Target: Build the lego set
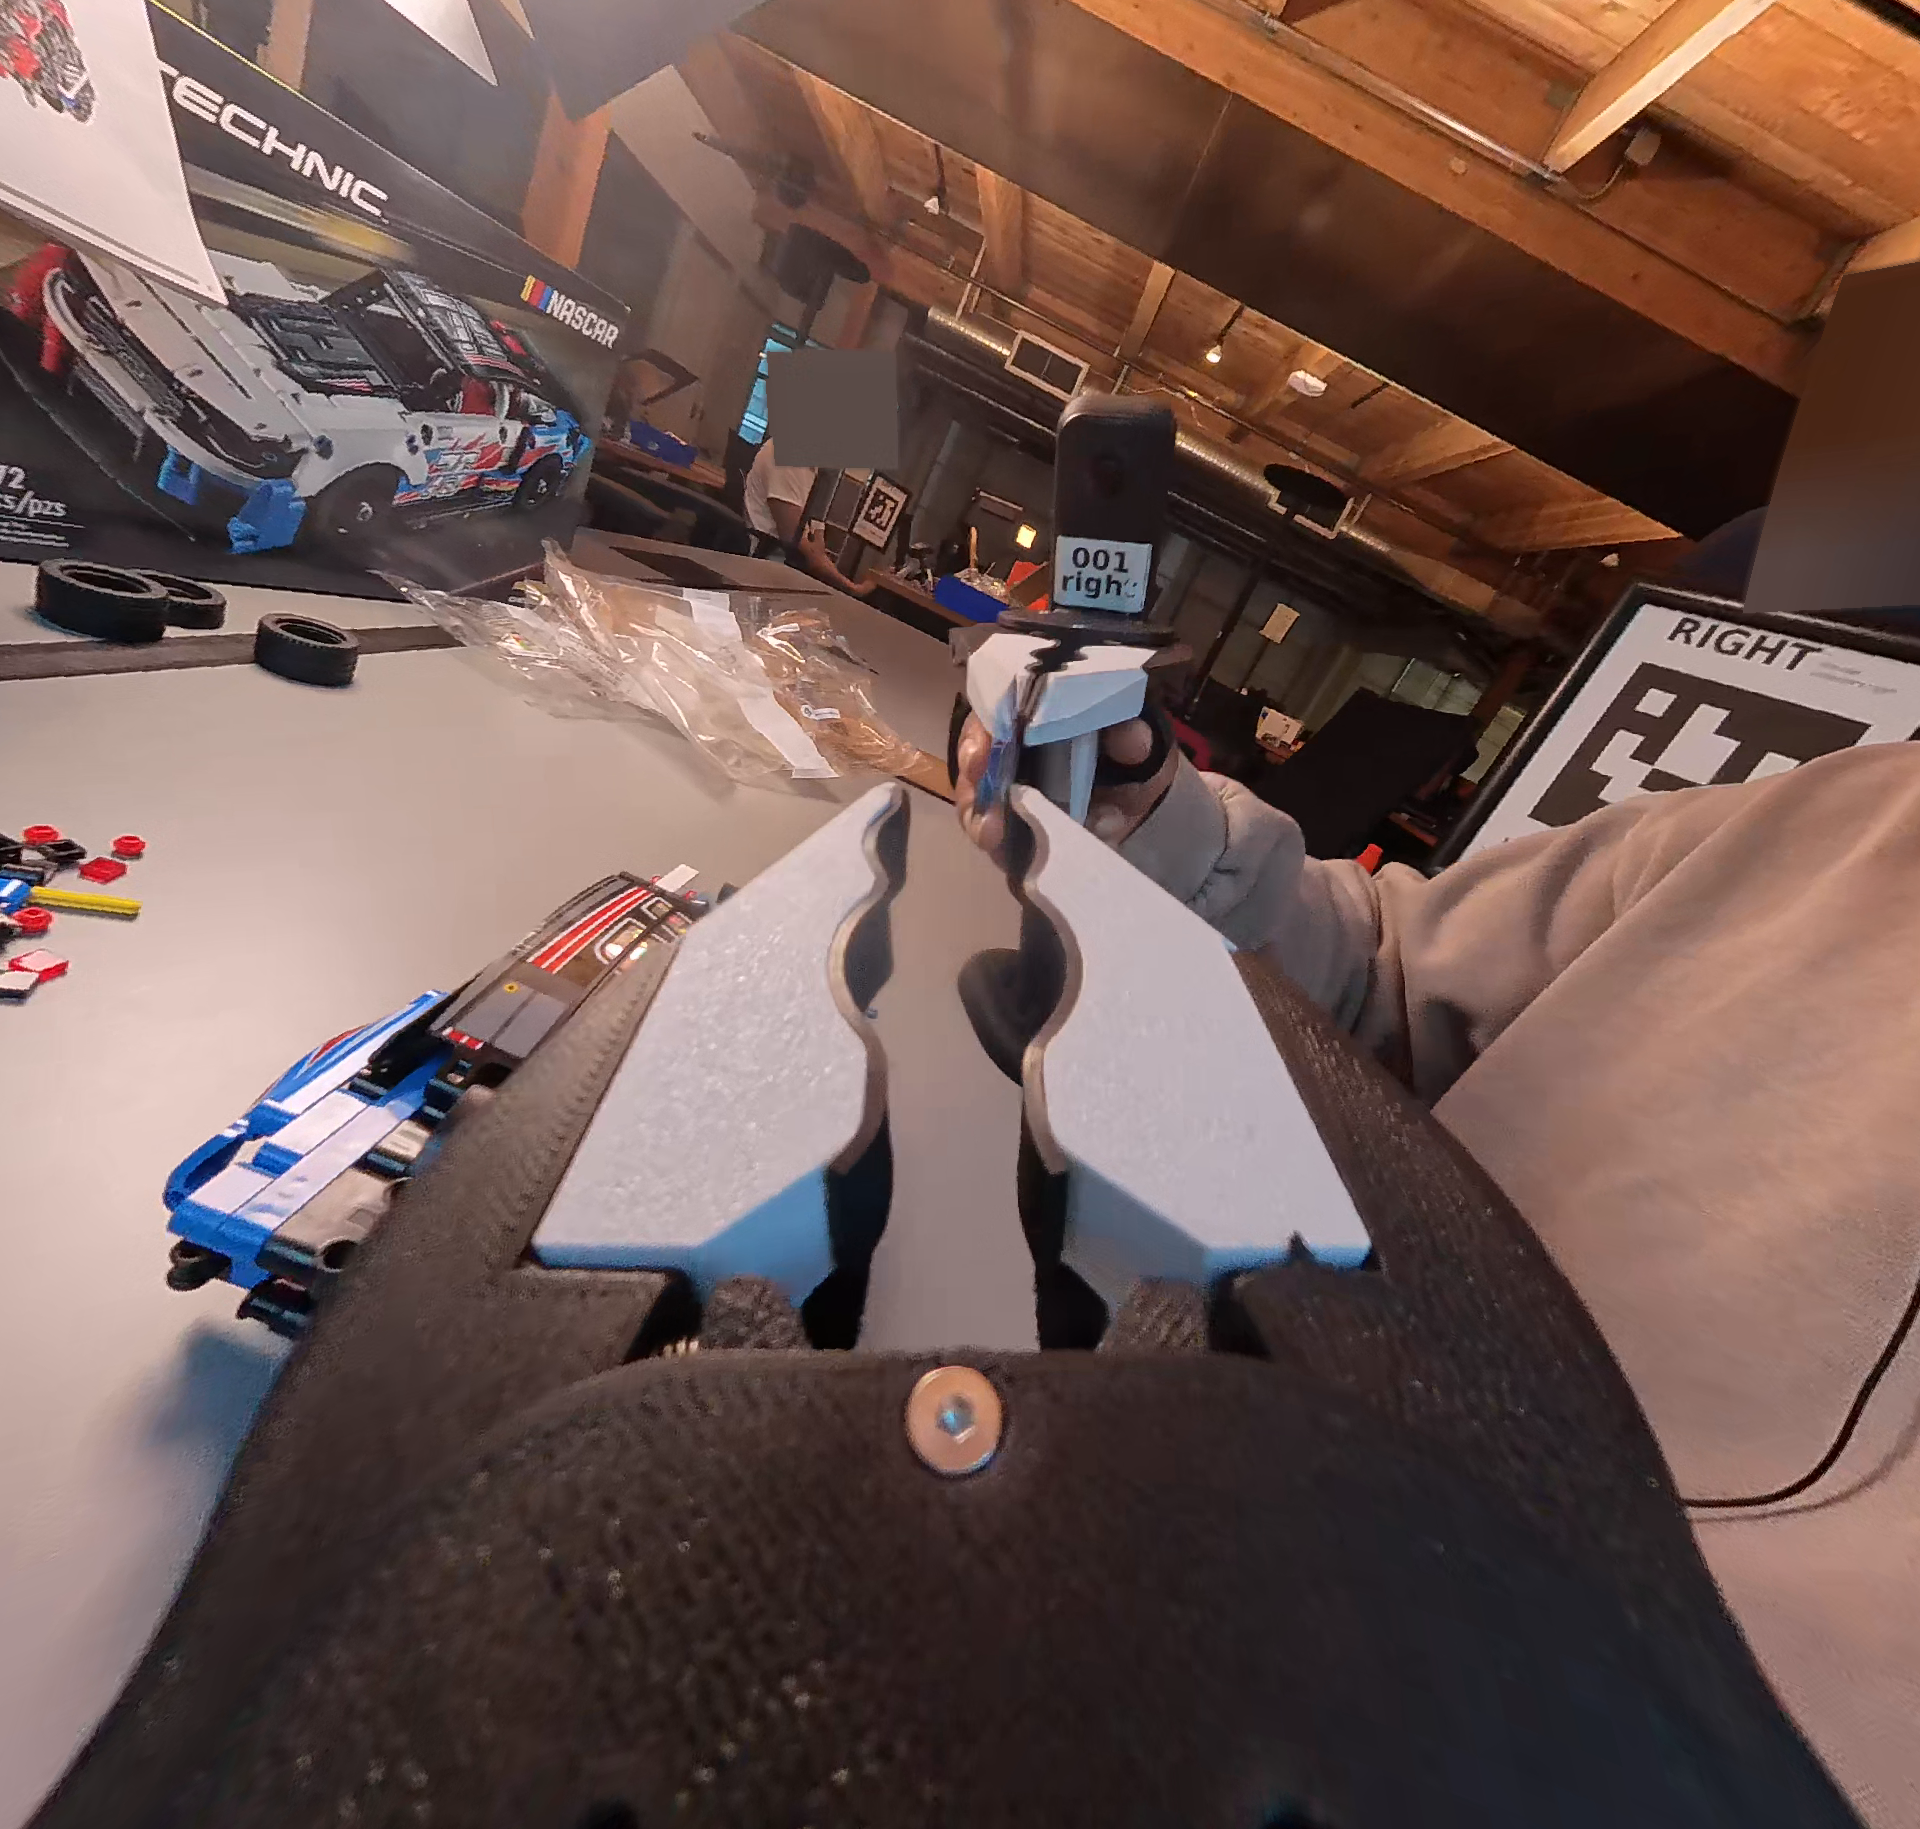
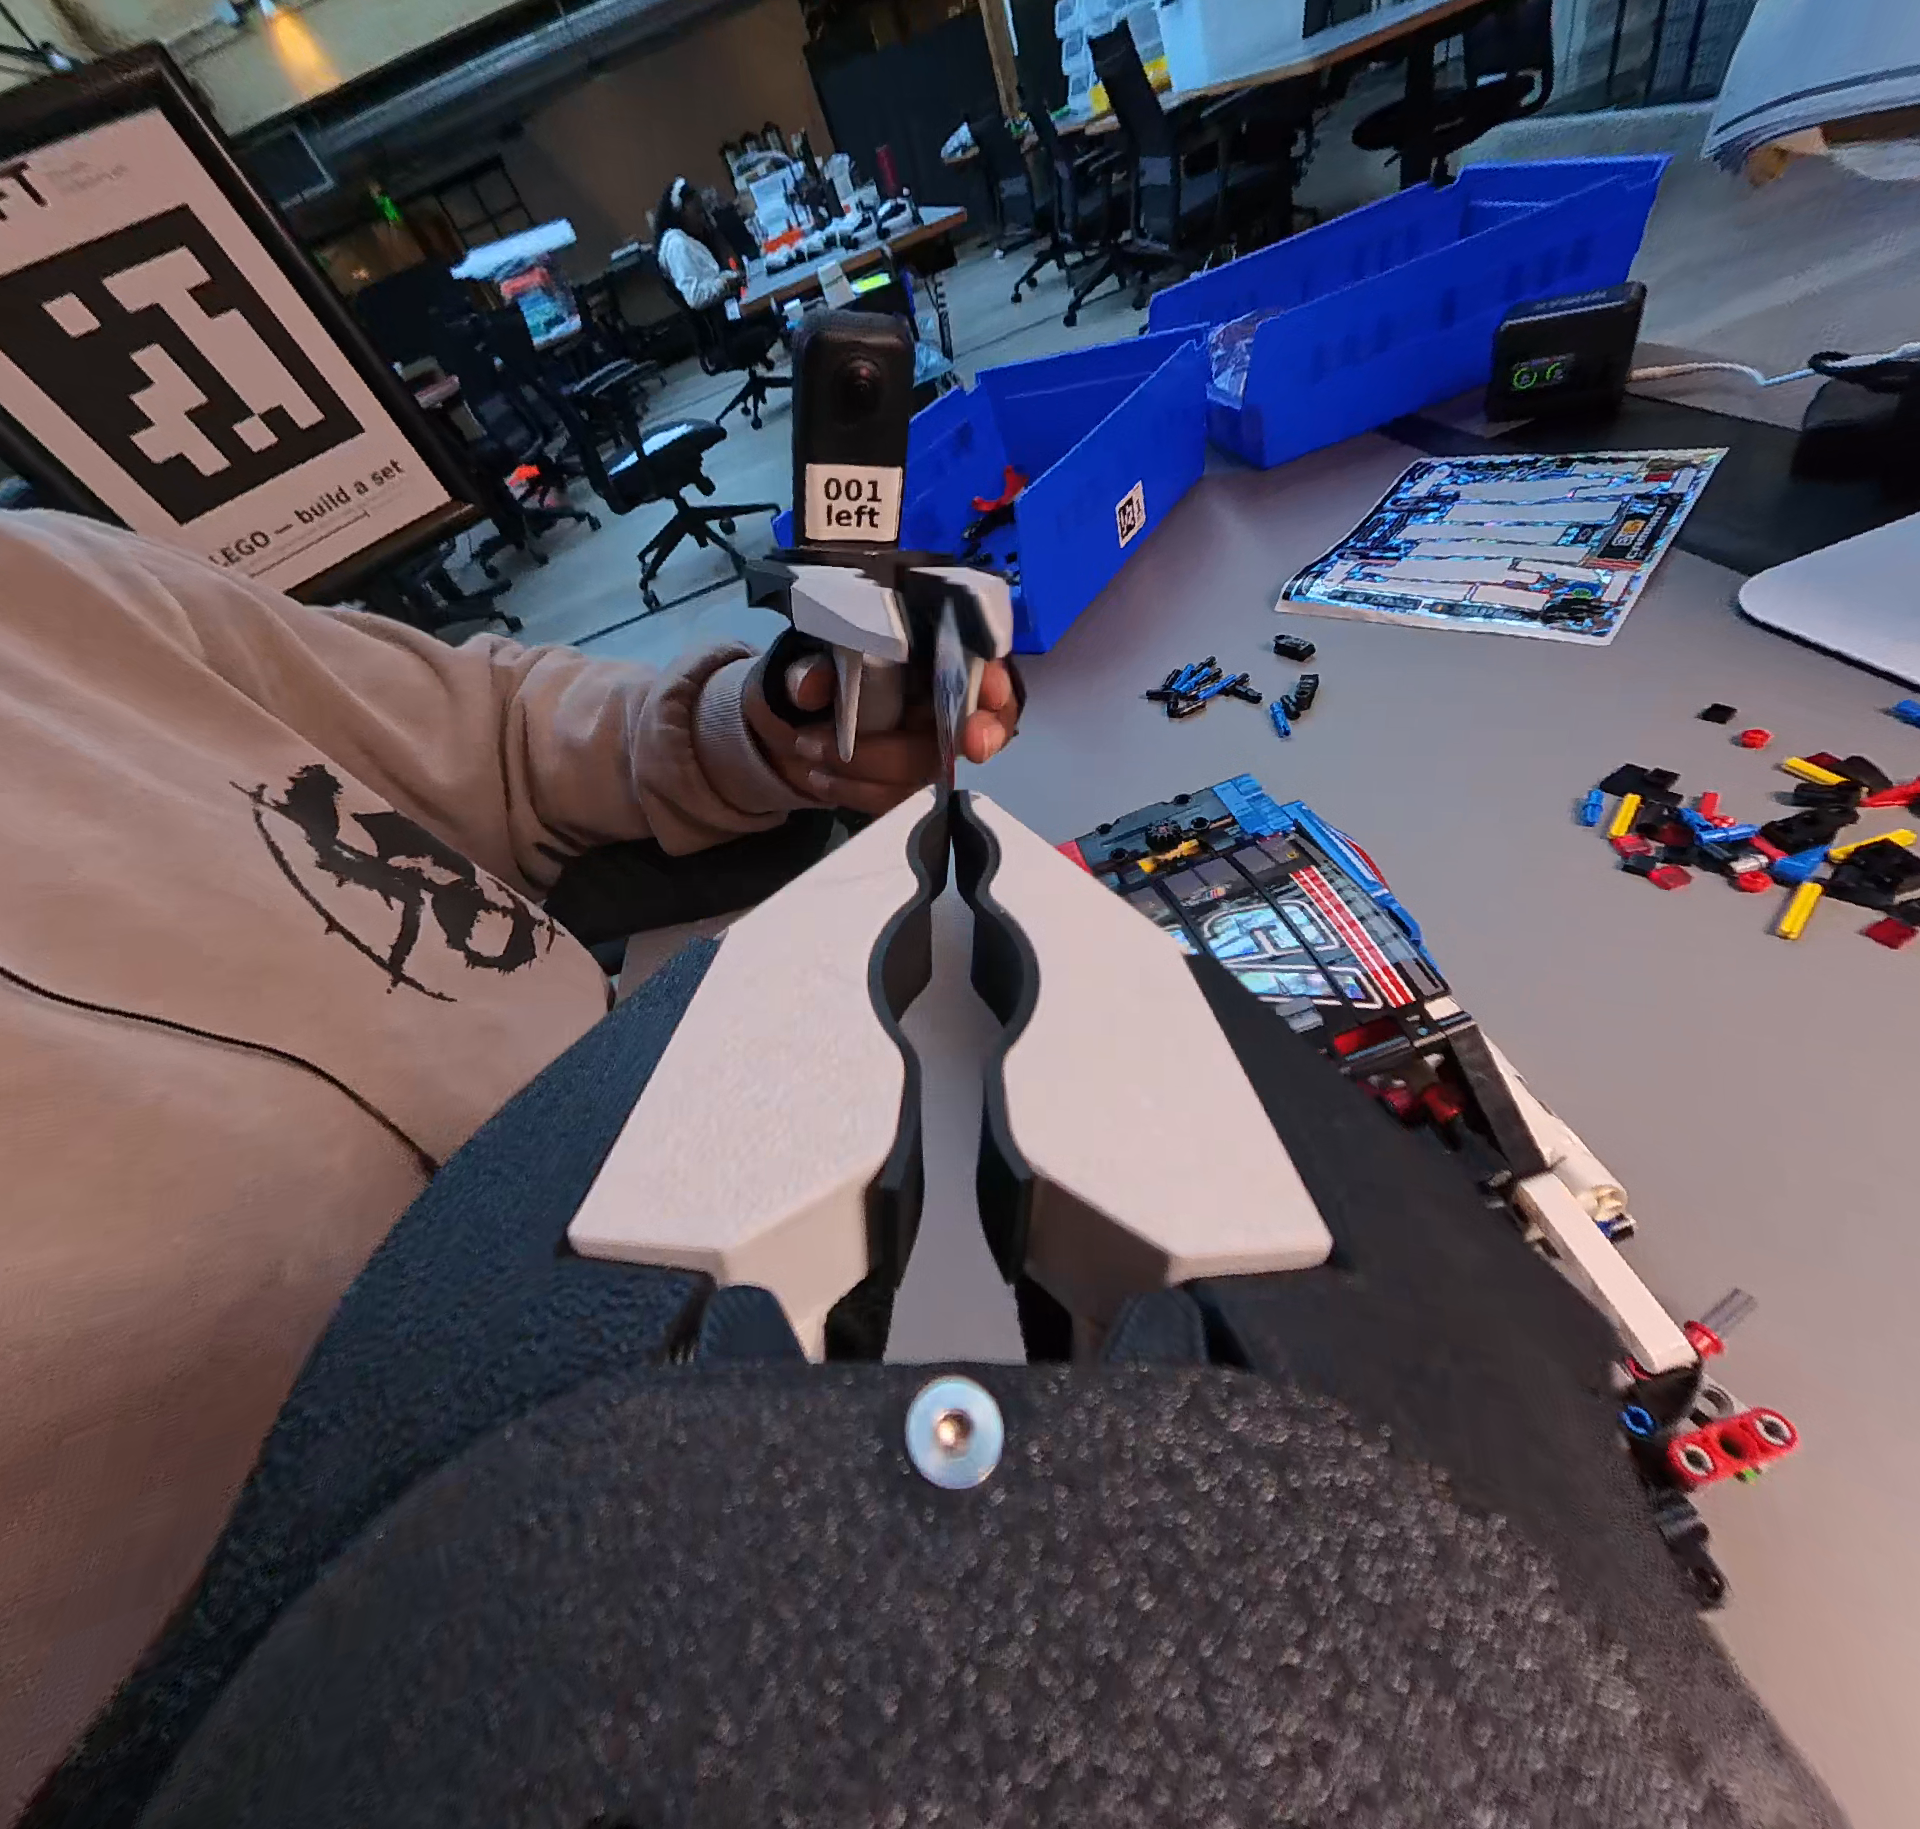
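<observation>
The left gripper [image 1: 956, 823] stands with its jaws apart at the tips. The right gripper [image 2: 951, 808] is pinched tip to tip on a thin sticker [image 2: 948, 709], blue and white, which rises edge-on between the two tools. The part-built car [image 2: 1299, 938] lies on the table just right of the right gripper and below it. The sticker sheet [image 2: 1507, 543] lies well ahead to the right. Judged step: sticker transfer. Keep the grip at the sticker's edge, align over the panel, then lower flat to avoid creases.
</observation>
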